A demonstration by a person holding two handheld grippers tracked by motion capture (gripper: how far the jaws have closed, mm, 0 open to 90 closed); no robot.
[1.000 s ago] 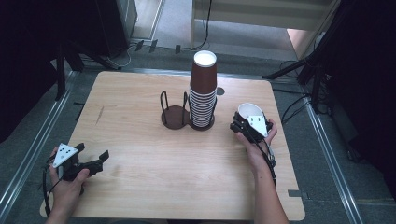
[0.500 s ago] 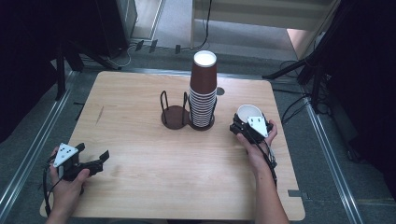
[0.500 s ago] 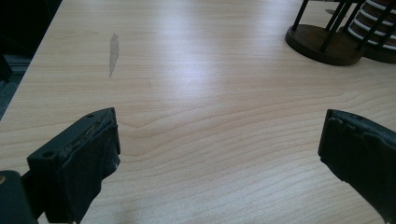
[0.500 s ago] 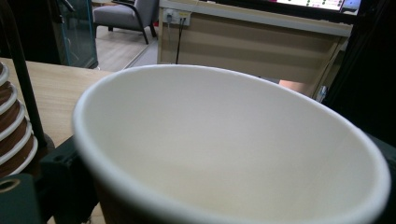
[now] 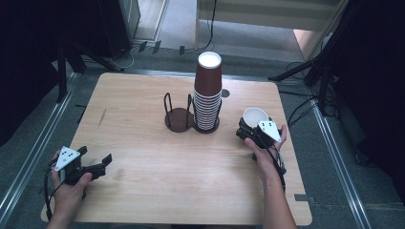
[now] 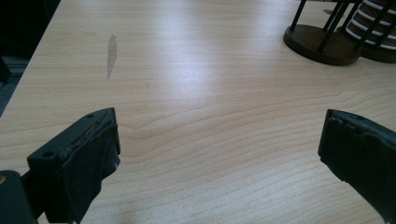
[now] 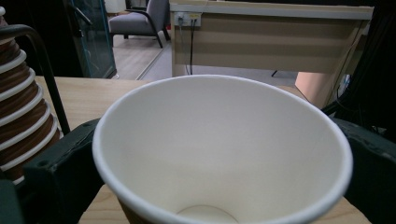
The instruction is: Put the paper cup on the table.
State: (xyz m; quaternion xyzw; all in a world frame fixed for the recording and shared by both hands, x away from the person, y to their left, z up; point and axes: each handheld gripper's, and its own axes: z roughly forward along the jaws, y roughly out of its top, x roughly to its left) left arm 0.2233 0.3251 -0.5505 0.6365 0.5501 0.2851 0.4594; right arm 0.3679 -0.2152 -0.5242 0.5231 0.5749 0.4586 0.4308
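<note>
A tall stack of brown paper cups (image 5: 208,93) stands in the right ring of a dark two-ring cup holder (image 5: 178,119) at the table's middle; the stack's side (image 7: 23,116) also appears in the right gripper view. My right gripper (image 5: 248,128) is shut on a single paper cup (image 5: 254,116) with a white inside (image 7: 219,149), mouth up, just right of the stack. Its black jaws press the cup's two sides. My left gripper (image 5: 98,162) rests open near the table's front left corner, nothing between its jaws (image 6: 219,154).
The wooden table (image 5: 143,181) has a grey smudge (image 6: 111,53) at its left. The holder's left ring base (image 6: 322,44) has no cups on it. Dark stands and cables lie on the floor around the table. A desk (image 7: 271,37) stands beyond the far edge.
The right gripper with its cup has shifted slightly; the left gripper has stayed put.
</note>
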